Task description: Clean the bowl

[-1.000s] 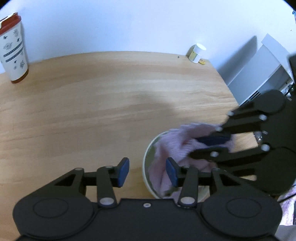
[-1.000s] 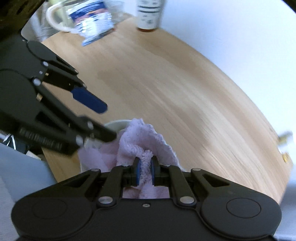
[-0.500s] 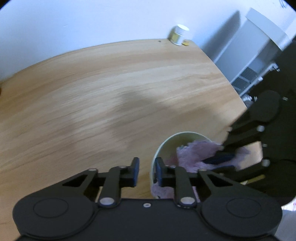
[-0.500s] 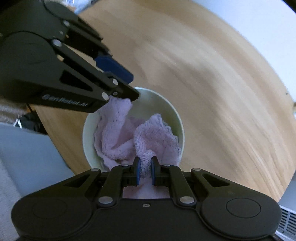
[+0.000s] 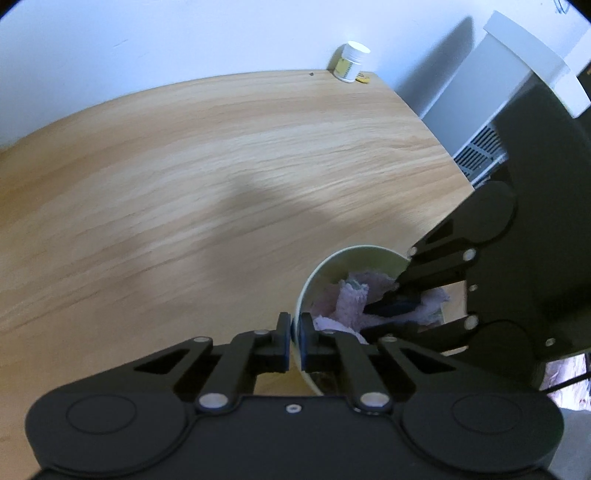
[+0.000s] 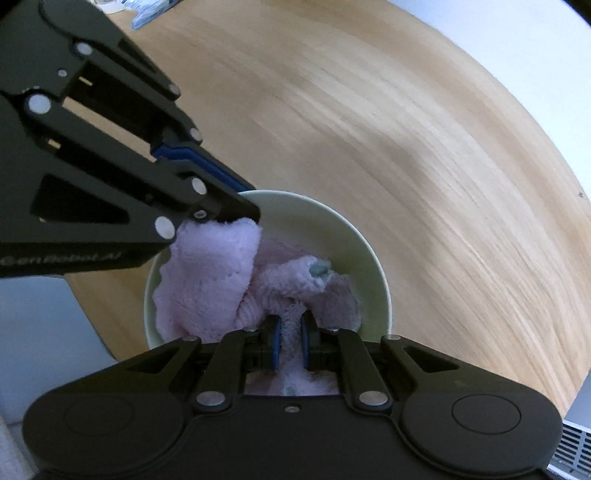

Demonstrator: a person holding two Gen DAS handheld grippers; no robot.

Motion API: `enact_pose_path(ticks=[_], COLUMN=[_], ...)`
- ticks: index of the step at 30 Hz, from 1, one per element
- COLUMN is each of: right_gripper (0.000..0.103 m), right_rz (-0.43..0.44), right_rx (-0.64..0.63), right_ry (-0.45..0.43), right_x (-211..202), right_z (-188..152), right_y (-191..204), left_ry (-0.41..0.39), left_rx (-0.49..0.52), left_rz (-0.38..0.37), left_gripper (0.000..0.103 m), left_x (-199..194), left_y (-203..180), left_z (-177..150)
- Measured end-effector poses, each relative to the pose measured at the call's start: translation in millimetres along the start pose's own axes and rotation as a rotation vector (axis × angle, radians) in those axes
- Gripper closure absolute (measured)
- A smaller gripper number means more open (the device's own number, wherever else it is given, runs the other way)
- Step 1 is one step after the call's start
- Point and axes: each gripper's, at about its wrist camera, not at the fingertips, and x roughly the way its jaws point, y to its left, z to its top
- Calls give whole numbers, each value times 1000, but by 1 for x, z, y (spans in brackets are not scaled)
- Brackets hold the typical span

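Observation:
A pale green bowl [image 6: 369, 254] sits near the wooden table's edge; it also shows in the left wrist view [image 5: 317, 273]. My left gripper [image 5: 294, 345] is shut on the bowl's near rim, one finger outside and one inside; it also shows in the right wrist view [image 6: 236, 206]. My right gripper [image 6: 289, 341] is shut on a pink cloth [image 6: 207, 277] that fills the bowl. The cloth also shows in the left wrist view [image 5: 351, 299], with the right gripper [image 5: 391, 302] reaching in from the right.
The wooden table [image 5: 184, 184] stretches away to a white wall. A small white jar [image 5: 351, 61] stands at the far corner. A white appliance [image 5: 491, 122] with a vent stands beside the table's right edge. A blue-and-white packet [image 6: 151, 7] lies at the far left.
My left gripper has closed from wide open onto the bowl's rim. My right gripper has pushed the cloth down from above the rim into the bowl.

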Motion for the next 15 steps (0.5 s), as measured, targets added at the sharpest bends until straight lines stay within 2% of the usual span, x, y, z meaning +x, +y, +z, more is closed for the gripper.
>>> enact_pose_path(ticks=[6, 11, 15], right_gripper=[91, 90, 90], right_rz=[139, 169, 199], right_rx=[99, 80, 34], right_ry=[-79, -113, -136], right_x=[-44, -43, -38], right_z=[-16, -23, -22], right_y=[-7, 5, 16], left_ry=[-19, -34, -34], left_rx=[-32, -51, -70], left_rz=[16, 50, 48], left_gripper=[99, 98, 98], left_x=[0, 0, 1], left_y=[1, -4, -4], left_z=[-4, -5, -5])
